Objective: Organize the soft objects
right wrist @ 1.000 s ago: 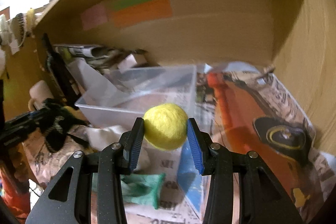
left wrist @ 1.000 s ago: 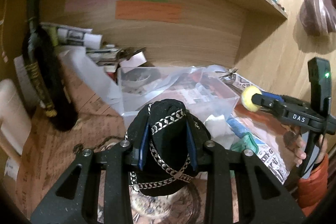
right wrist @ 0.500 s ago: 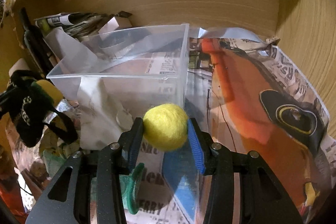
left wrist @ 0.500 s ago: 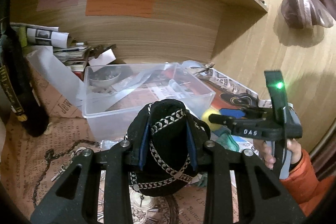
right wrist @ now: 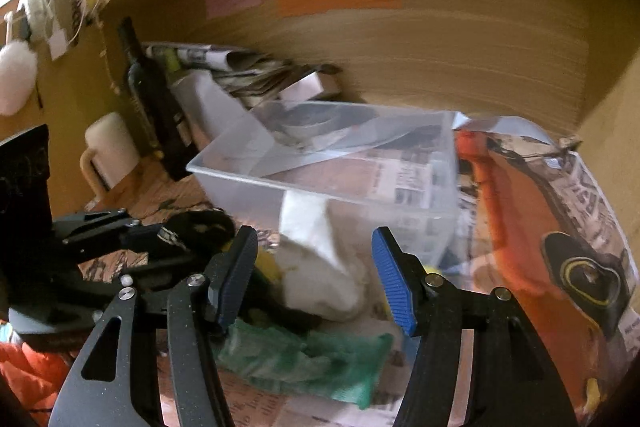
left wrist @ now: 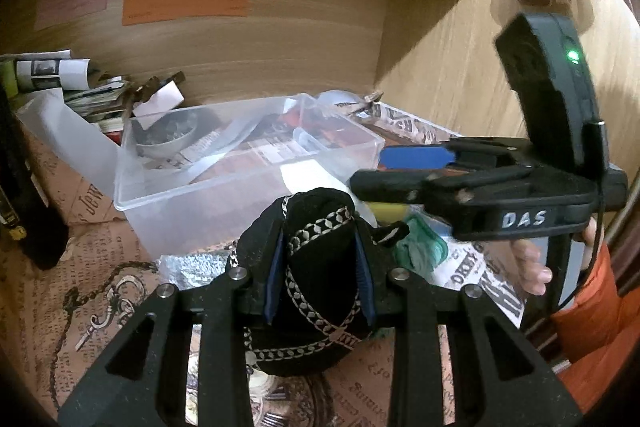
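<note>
The right gripper (right wrist: pixel 314 275), which pinched a yellow felt ball half a second ago, now stands with its blue-padded jaws spread wide and nothing between them. The ball (left wrist: pixel 386 213) shows only as a yellow sliver under that gripper in the left wrist view, down among the soft things in front of the clear plastic storage box (right wrist: pixel 332 163) rather than inside it. That reads as a release short of the box, so the ball probably needs another pick. Beneath the open jaws lie a crumpled white cloth (right wrist: pixel 320 267) and a green mesh scrubber (right wrist: pixel 304 359) on the newspaper. The left gripper (left wrist: pixel 320 267) stays clamped on a black knitted pouch with a silver chain-pattern trim (left wrist: pixel 320 287), held just in front of the box's near wall.
</note>
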The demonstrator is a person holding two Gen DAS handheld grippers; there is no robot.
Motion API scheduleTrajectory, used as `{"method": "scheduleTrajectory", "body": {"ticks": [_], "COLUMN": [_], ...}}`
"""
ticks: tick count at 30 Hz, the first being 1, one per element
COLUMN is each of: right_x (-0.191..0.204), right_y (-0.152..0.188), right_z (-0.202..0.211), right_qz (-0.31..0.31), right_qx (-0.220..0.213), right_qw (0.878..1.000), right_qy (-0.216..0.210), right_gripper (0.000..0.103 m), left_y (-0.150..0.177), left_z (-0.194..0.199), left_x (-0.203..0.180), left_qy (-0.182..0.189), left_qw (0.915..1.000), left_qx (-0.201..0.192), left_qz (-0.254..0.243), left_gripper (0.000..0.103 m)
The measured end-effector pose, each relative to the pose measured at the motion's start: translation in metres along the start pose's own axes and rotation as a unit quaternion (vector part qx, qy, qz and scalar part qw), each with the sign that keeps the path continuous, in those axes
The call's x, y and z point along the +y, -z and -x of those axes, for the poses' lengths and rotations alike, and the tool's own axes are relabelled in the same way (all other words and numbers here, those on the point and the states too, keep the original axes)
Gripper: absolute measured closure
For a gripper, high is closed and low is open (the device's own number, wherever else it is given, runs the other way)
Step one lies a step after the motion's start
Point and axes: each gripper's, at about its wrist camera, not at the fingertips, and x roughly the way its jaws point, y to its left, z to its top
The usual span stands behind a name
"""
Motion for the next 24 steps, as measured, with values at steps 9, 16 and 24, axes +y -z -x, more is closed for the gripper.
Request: {"method": "scheduleTrajectory", "body": {"ticks": [9, 16, 24], "right_x": [-0.001, -0.003, -0.003], "right_y": [0.011, 0.014, 0.017], "right_z": [-0.027, -0.028, -0.032], "right_qz": [0.011, 0.010, 0.011], "right_qx": [0.042, 0.047, 0.051], "right_qw": [0.999, 0.999, 0.998], "right_qy": [0.002, 0.015, 0.029], "right_gripper": [0.047, 0.047, 0.047], "left_y": [0.002, -0.006, -0.009], "left_z": [0.011, 0.036, 0.051], "left_x": [0.013, 0.031, 0.054], "left_qy": [-0.007, -0.037, -0.067], "left_qw": [0.9997, 0.9976, 0.9927], "left_qx": [-0.008, -0.035, -0.050], "left_qz": [0.020, 0.047, 0.088], "left_gripper": [0.071, 0.071, 0.071]}}
